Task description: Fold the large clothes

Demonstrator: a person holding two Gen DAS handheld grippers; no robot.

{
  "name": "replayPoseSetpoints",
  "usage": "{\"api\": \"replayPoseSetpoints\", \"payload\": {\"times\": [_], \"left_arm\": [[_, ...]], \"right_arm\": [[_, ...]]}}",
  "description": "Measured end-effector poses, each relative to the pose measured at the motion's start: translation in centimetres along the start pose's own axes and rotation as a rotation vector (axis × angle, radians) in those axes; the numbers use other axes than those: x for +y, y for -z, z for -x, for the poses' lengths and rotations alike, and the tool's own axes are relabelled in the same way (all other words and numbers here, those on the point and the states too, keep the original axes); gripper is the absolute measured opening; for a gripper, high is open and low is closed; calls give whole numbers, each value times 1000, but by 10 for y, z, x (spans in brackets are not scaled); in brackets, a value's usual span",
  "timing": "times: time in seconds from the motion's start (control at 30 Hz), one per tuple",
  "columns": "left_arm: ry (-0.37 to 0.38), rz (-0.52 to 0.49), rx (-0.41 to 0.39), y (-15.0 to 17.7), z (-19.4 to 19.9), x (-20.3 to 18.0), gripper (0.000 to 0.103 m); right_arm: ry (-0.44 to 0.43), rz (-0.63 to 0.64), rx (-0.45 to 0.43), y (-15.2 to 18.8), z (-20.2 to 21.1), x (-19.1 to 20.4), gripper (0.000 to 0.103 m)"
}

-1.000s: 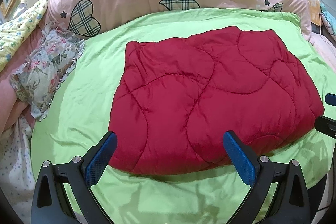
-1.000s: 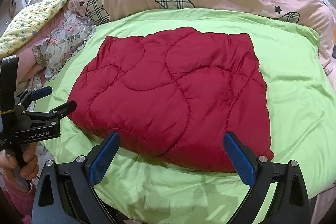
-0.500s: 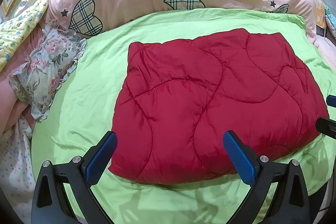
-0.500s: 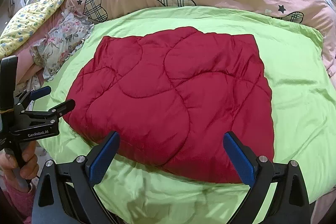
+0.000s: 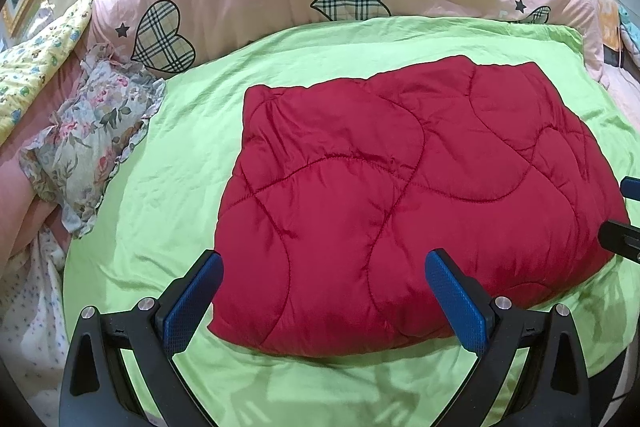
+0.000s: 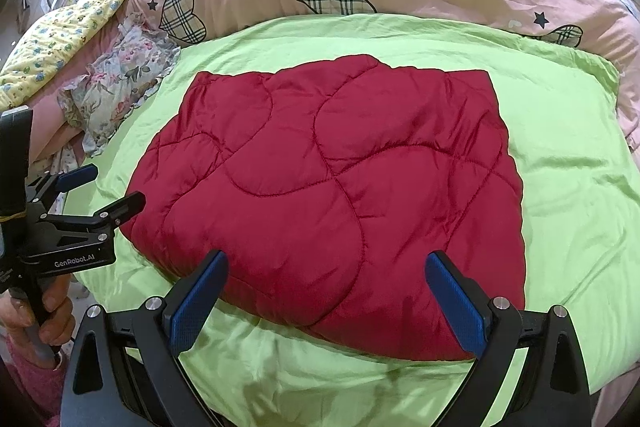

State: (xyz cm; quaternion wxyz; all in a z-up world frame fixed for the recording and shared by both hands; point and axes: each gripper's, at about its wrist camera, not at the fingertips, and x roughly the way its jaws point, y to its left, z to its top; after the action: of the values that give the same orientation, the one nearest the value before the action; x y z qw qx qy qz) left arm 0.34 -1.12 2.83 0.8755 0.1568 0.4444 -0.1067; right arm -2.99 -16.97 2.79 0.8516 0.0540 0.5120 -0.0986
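Here the red quilted garment (image 5: 404,195) lies folded into a neat block on the green sheet (image 5: 176,155), while the left gripper (image 5: 324,291) and right gripper (image 6: 326,289) hover empty above its near edge, fingers spread wide, probably because folding is finished.

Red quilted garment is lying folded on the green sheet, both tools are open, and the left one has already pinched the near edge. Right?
Not quite. The left tool has not pinched anything: the left wrist view shows its fingers spread wide above the red quilted garment, gripping no fabric. The rest holds: the garment lies folded on the green sheet, and the right tool is open too.
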Motion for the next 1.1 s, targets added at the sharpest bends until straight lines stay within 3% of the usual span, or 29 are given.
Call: {"api": "replayPoseSetpoints", "payload": {"times": [1.1], "left_arm": [[-1,-20,-12,-6,-4,-4,102]], "right_arm": [[-5,1,-10,-10,1,0,100]]}}
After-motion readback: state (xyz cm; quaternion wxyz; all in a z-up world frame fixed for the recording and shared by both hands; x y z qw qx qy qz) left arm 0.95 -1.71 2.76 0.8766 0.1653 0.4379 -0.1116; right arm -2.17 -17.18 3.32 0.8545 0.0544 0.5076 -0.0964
